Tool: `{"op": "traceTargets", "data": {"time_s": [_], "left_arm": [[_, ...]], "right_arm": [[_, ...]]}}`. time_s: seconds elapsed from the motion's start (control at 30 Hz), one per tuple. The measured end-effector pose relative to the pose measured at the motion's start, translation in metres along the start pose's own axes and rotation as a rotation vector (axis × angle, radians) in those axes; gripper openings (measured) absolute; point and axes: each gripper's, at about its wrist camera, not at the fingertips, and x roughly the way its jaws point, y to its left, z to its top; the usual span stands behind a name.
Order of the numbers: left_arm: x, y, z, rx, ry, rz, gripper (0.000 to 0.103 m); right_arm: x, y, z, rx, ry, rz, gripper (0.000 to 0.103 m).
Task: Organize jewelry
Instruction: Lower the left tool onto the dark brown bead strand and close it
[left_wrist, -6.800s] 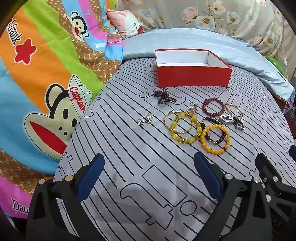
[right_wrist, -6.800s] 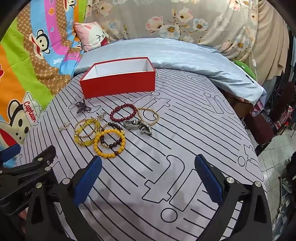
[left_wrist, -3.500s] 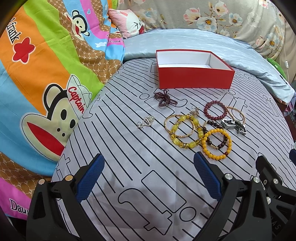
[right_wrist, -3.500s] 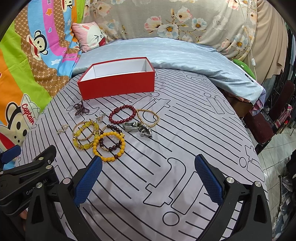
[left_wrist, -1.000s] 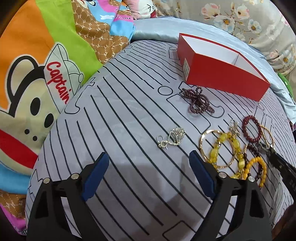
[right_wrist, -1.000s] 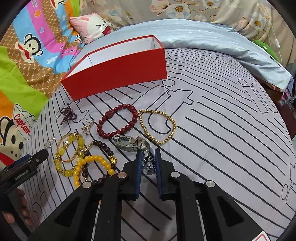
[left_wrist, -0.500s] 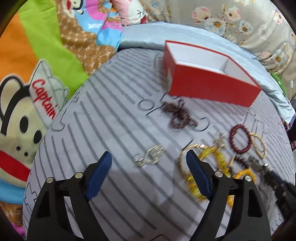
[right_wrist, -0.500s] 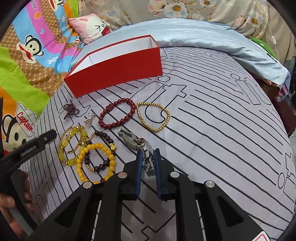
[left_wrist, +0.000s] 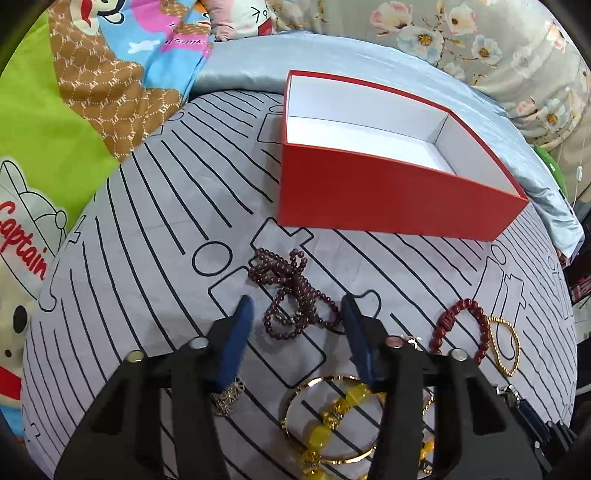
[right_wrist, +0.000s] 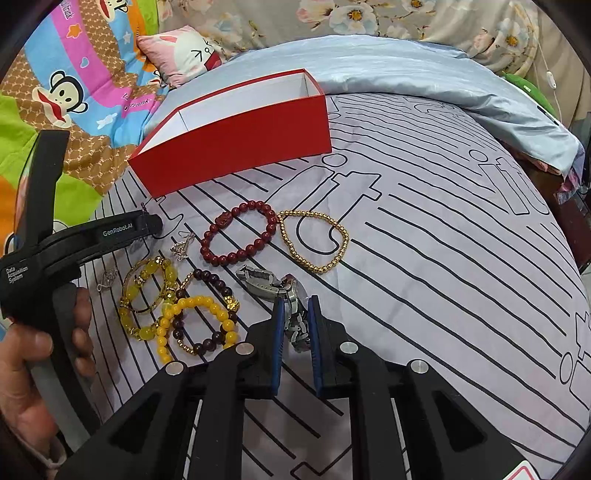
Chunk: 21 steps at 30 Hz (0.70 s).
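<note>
An open red box (left_wrist: 388, 199) with a white inside stands on the grey lined bedsheet; it also shows in the right wrist view (right_wrist: 236, 147). My left gripper (left_wrist: 297, 306) is open, its fingers on either side of a tangled dark purple bead necklace (left_wrist: 291, 291). My right gripper (right_wrist: 295, 306) is shut on the silver watch (right_wrist: 273, 286), which lies on the sheet. Next to it lie a red bead bracelet (right_wrist: 240, 232), a gold bead bracelet (right_wrist: 317, 240), yellow bead bracelets (right_wrist: 199, 321) and a small silver pendant (right_wrist: 183, 247).
A light blue quilt (right_wrist: 424, 74) lies behind the box. A colourful monkey-print blanket (left_wrist: 74, 110) borders the sheet on the left. A pink pillow (right_wrist: 181, 51) sits at the back. The bed edge drops off at the right (right_wrist: 576, 206).
My left gripper has moved forward over the purple necklace and its fingers have narrowed around it. My right gripper stays shut on the watch.
</note>
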Motion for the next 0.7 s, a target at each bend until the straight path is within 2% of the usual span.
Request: {"op": "traceTargets", "data": {"time_s": [0.03,0.1,0.17,0.3,0.7], "left_arm": [[0.0,-0.001,0.001,0.008,0.002,-0.009,0.029],[0.001,0.0,0.001,0.006,0.01,-0.021,0.017],[-0.001,0.001,0.0,0.006,0.012,-0.037,0.01],[-0.014,0.0,-0.002,0.01,-0.004,-0.052,0.008],[-0.086,-0.005,-0.018,0.034,-0.061,-0.128,0.006]], "right_arm": [[0.0,0.0,0.0,0.0,0.0,0.001,0.012],[0.0,-0.001,0.001,0.002,0.001,0.005,0.012],[-0.002,0.0,0.001,0.002,-0.004,0.007,0.012],[-0.014,0.001,0.003,-0.002,-0.013,0.013,0.01],[-0.059,0.009,0.007,-0.031,-0.1,0.04,0.008]]}}
